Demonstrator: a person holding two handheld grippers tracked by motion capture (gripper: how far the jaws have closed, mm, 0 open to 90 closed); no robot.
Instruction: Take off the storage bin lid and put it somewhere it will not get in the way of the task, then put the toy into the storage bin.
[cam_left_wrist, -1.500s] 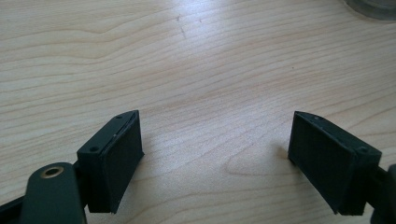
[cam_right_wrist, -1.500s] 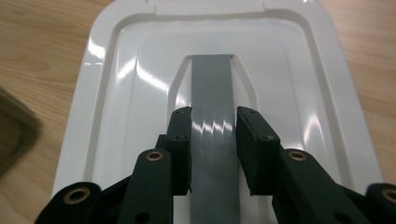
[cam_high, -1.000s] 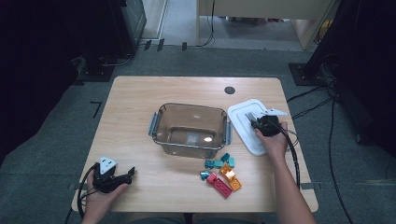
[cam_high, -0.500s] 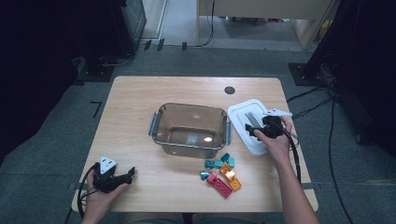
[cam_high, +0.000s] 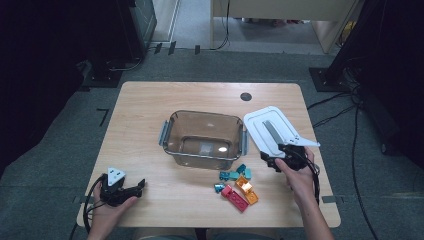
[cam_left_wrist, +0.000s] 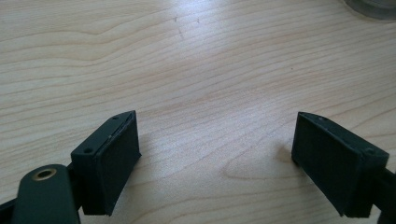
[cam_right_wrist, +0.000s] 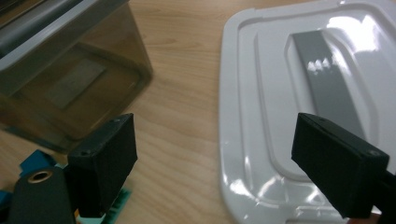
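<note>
Just beside the clear container (cam_high: 204, 138), on its right, the white lid (cam_high: 272, 131) lay flat on the wooden surface (cam_high: 145, 107), top face up. Its long axis ran from the near-left toward the far-right in the high view, and the grey strip (cam_high: 272, 132) down its middle followed the same line; in the right gripper view that strip (cam_right_wrist: 327, 88) slanted up and to the left. The right hand-held gripper (cam_high: 274, 161) hovered at the lid's near edge with its jaws spread wide, having just been opening, and nothing was between them. Close to it on the near side sat a cluster of toy bricks (cam_high: 236, 185), teal, orange and red. The left hand-held gripper (cam_high: 136, 187) rested near the front-left corner, jaws spread over bare wood, well apart from the lid.
</note>
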